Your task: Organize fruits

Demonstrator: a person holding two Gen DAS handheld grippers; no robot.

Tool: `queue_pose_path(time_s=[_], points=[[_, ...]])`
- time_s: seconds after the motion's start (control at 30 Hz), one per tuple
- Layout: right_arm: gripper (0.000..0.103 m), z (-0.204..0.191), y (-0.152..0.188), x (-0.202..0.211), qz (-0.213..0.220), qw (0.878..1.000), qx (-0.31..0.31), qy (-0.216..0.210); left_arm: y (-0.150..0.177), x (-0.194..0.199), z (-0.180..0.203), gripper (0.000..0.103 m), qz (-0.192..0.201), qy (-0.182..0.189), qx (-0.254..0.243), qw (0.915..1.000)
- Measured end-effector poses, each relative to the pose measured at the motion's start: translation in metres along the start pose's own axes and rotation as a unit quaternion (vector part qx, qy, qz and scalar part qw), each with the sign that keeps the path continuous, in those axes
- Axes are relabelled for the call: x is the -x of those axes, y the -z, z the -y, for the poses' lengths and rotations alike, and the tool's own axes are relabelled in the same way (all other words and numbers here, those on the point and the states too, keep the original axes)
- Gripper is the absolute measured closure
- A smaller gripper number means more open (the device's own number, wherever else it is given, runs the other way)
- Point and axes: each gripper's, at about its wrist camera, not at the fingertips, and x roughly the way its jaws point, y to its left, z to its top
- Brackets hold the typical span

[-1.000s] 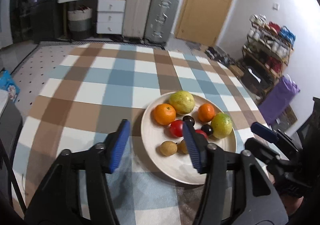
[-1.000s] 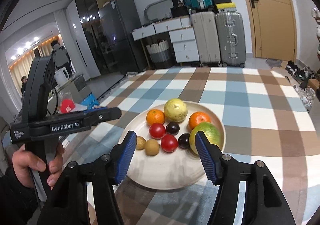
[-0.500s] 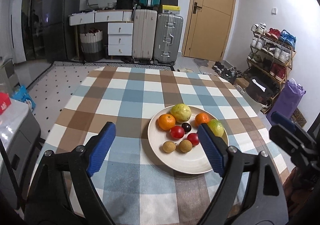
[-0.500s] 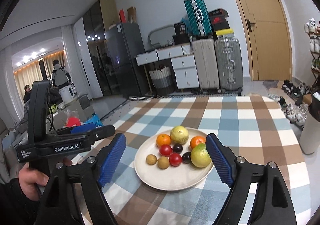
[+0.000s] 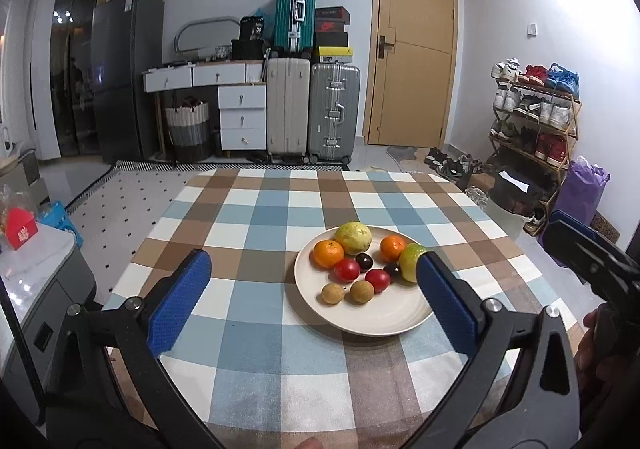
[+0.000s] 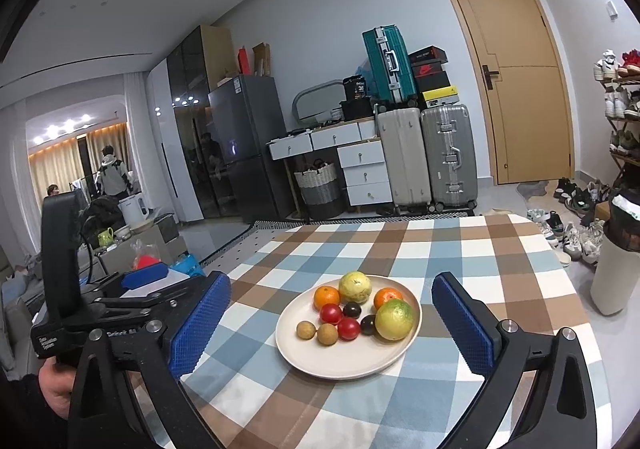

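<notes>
From the left wrist view, the left gripper (image 5: 312,299) hung above the near part of the checked desk (image 5: 256,209), its jaws spread wide apart with nothing between them. The cream plate (image 5: 384,319) sat just ahead and to the right, holding all the fruit: a yellow-green guava (image 5: 353,238) at the far rim, a mandarin (image 5: 328,254) to its left and another orange mandarin (image 5: 392,248) to its right, a green-yellow citrus (image 5: 412,267) partly behind the right blue pad, two cherry tomatoes (image 5: 347,270), two dark plums (image 5: 364,260) and two brown longans (image 5: 333,293) nearest the camera. The right gripper (image 5: 588,261) showed at the right edge (its jaw state was not readable here).

From the right wrist view, the right gripper (image 6: 330,327) had its jaws wide apart and empty, framing the plate (image 6: 340,363) from the near side. The citrus (image 6: 394,319) lay on the plate's right side, touching a plum (image 6: 368,325). The left gripper (image 6: 120,305) was held low at the left, beside the desk (image 6: 460,249).
</notes>
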Motion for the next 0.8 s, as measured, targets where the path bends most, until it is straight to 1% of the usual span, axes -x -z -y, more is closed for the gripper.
queue_pose_path(time_s=[0.17,0.37,0.43,0.5,0.57,0.67,0.8], points=[[0.001,0.003,0.006,0.005,0.008,1.000,0.006,0.018,0.005,0.009,-0.001,0.001,0.016,-0.008,-0.001,0.9998],[0.000,0.004,0.017,0.008,0.009,0.999,0.022,0.036,0.019,0.010,-0.010,0.001,0.033,-0.019,0.014,0.9992],[0.000,0.002,0.020,0.008,0.010,0.999,0.033,0.040,0.024,0.008,-0.013,0.001,0.035,-0.024,0.018,0.9990],[0.000,0.001,0.026,0.008,0.013,0.998,0.043,0.046,0.031,0.004,-0.016,0.001,0.034,-0.018,0.024,0.9990],[0.000,0.001,0.031,0.008,0.014,0.997,0.050,0.050,0.037,0.001,-0.018,0.001,0.035,-0.020,0.022,0.9989],[0.000,0.003,0.038,0.005,0.012,0.997,0.056,0.057,0.047,-0.006,-0.020,0.001,0.036,-0.033,0.016,0.9987],[0.000,0.007,0.048,0.001,0.011,0.996,0.064,0.064,0.054,-0.017,-0.023,0.001,0.036,-0.032,0.015,0.9987]])
